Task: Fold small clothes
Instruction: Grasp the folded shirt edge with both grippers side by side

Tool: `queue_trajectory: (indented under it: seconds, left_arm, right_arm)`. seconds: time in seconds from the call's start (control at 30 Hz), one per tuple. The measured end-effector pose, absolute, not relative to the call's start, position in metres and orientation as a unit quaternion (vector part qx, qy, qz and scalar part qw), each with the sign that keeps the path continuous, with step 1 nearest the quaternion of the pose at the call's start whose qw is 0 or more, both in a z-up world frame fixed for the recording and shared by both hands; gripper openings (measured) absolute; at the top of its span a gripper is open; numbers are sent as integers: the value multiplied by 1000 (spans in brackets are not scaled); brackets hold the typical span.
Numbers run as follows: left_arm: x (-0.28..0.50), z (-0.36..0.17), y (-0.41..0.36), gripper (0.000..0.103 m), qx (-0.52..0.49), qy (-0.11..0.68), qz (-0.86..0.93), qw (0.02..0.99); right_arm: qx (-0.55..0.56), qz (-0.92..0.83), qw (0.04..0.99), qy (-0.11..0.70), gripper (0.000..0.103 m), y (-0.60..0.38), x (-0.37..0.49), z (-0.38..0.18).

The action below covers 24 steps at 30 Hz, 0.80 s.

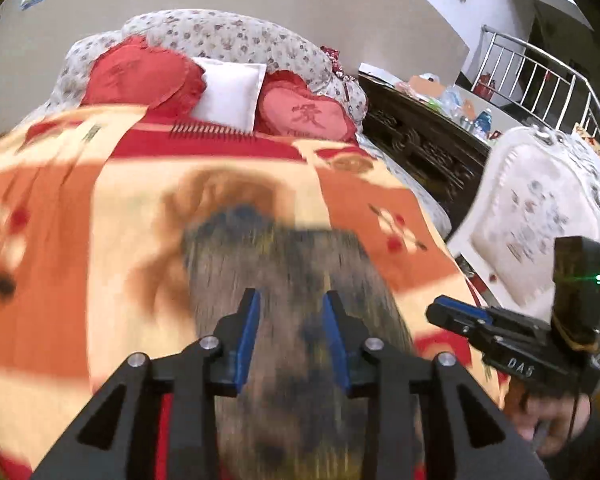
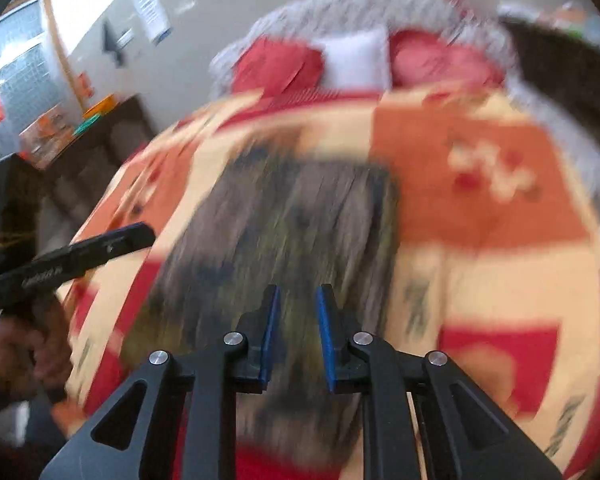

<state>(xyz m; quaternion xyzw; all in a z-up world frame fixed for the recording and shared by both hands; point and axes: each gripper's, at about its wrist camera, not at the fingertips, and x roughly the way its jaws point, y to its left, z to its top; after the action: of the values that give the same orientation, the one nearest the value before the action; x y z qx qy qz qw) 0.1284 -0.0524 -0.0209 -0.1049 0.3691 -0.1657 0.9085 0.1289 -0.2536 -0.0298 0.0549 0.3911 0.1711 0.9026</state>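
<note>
A small brown-grey patterned garment [image 1: 292, 280] lies flat on an orange, cream and red blanket [image 1: 100, 220] on a bed, blurred by motion. My left gripper [image 1: 292, 308] is open and empty above the garment's near part. My right gripper [image 2: 298, 308] is open and empty above the same garment [image 2: 292, 220] in the right wrist view. The right gripper also shows at the right of the left wrist view [image 1: 444, 312], and the left gripper shows at the left of the right wrist view [image 2: 140, 234], both held off the blanket's edges.
Two red heart cushions [image 1: 304, 116] and a white pillow [image 1: 228, 92] lie at the bed's head. A dark carved cabinet [image 1: 428, 140] and a white chair [image 1: 532, 208] stand to the right. A dark side table [image 2: 80, 152] stands to the left.
</note>
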Motion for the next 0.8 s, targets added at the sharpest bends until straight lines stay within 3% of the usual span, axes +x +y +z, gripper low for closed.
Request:
queue_trajectory:
  seconds: [0.23,0.37,0.6,0.8]
  left_arm:
    - [217,-73,-82,35,-61,416,-71,905]
    - [213,-104,-79,43,-76,409,-72,906]
    - [215,-112,-93,62,-39,411,-75,908]
    - [219,-117,-93,64,-53,416,-80,904]
  right_arm:
    - [79,53,909,406,18,-212,221,-53]
    - [61,44,904,421,21,-209,231,-96]
    - [117,68,893,430,29,-228,234,-105]
    - [127,72,889,434,32,-229,239,-110]
